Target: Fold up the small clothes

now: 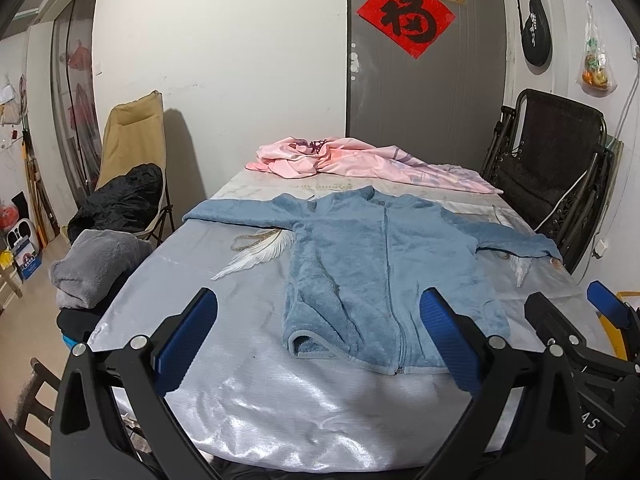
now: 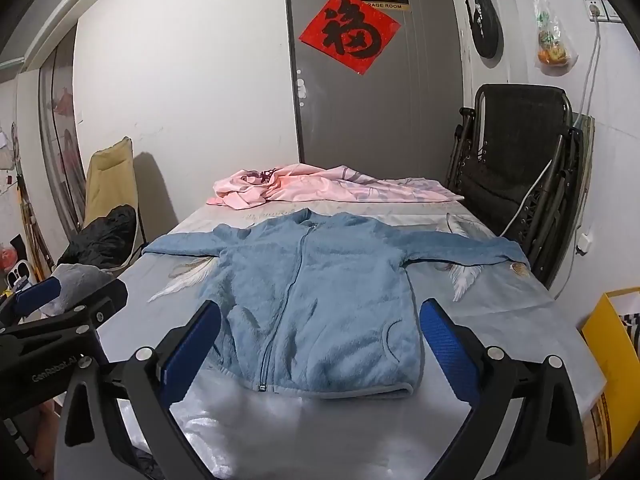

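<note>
With both the left gripper [image 1: 316,336] and right gripper [image 2: 320,344] spread wide and empty before the blue fleece jacket [image 2: 316,292], I'd pinch each sleeve cuff cleanly and fold inward.

**Blue fleece jacket spread flat, pink garment bunched behind**

We see a small blue fleece jacket [image 2: 316,300] lying front-up, zipped closed, both sleeves stretched out sideways and its hem nearest us. The hem corner on the left curls up. Beyond the collar lies a pink garment [image 2: 304,188], crumpled; we think it carries a dark print, though that stays unclear.
</note>
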`<state>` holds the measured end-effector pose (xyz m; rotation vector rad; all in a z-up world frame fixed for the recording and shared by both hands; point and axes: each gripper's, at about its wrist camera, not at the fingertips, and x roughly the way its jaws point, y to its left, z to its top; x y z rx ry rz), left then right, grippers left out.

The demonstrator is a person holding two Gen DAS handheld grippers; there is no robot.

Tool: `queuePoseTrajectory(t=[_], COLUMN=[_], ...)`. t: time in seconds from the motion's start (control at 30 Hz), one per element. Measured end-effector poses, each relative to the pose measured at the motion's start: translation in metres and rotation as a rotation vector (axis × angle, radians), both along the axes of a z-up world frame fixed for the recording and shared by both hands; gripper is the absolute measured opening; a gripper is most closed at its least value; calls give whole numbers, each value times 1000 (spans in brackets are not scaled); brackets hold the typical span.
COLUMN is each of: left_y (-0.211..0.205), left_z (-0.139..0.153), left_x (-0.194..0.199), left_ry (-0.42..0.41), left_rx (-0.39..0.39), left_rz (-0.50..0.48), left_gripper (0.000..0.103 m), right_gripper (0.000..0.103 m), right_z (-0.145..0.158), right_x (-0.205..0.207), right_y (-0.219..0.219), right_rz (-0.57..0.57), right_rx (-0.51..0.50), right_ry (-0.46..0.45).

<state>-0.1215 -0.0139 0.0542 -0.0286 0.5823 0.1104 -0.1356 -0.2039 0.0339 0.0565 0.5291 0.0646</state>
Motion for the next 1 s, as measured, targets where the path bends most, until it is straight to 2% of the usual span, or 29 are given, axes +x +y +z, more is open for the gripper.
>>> queuePoseTrajectory(t=[0.13, 0.17, 0.2, 0.67, 1.0], left_y=[-1, -1, -1, 1, 1], left_z=[0, -1, -1, -6, -7], left_x=[0, 0, -1, -2, -1], left_ry=[-1, 0, 0, 6, 7], left_rx=[0, 0, 0, 2, 3], left_rz=[0, 0, 0, 2, 3], left_gripper=[99, 99, 99, 99, 99], right_gripper=[100, 100, 100, 100, 100], right_z=[-1, -6, -1, -7, -15], right_x=[-1, 5, 0, -1, 4], right_y=[2, -12, -1, 5, 6], right_rz=[1, 2, -4, -2, 10], right_rx=[0, 1, -17, -15, -120], right_ry=[0, 0, -5, 0, 11])
